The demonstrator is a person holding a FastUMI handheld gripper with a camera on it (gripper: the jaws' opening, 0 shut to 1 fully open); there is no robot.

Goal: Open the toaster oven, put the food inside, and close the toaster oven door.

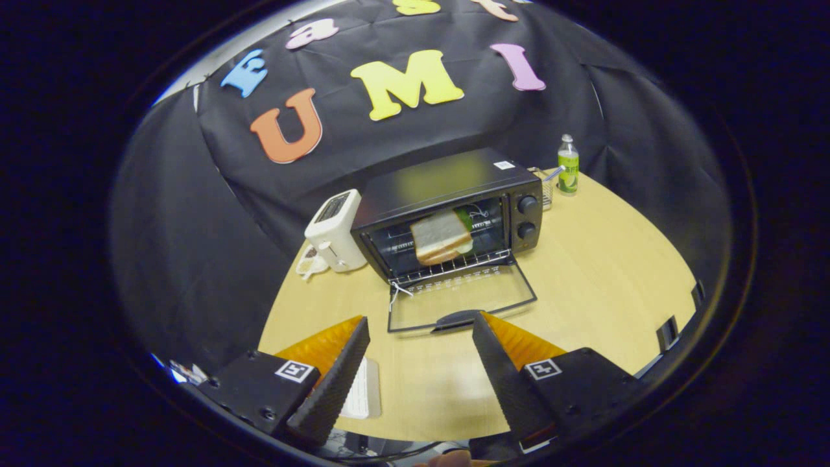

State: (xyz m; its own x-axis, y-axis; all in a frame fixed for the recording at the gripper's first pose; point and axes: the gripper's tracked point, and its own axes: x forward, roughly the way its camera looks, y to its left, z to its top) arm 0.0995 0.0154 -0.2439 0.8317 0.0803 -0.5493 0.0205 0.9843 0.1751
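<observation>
Fingers of the gripper [421, 324] stand spread wide, holding nothing, just short of the black toaster oven [450, 214] on the round wooden table [609, 279]. Its glass door [462, 303] lies folded down flat; the sandwich of white bread [442, 237] rests on the wire rack inside. A white pop-up toaster [334, 230] touches the oven's side; a green-labelled bottle [568, 165] stands near the table's far edge.

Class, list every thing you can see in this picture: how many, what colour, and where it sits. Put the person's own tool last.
toaster oven: one, black, on the table, ahead of the fingers
oven door: one, glass, folded down open, its handle near the fingertips
sandwich: one, pale bread, on the rack inside the oven
pop-up toaster: one, white, beside the oven
bottle: one, green label, beyond the oven
table: one, light wood
white flat object: one, by one finger, unclear what
gripper: one, fingers open, holding nothing
</observation>
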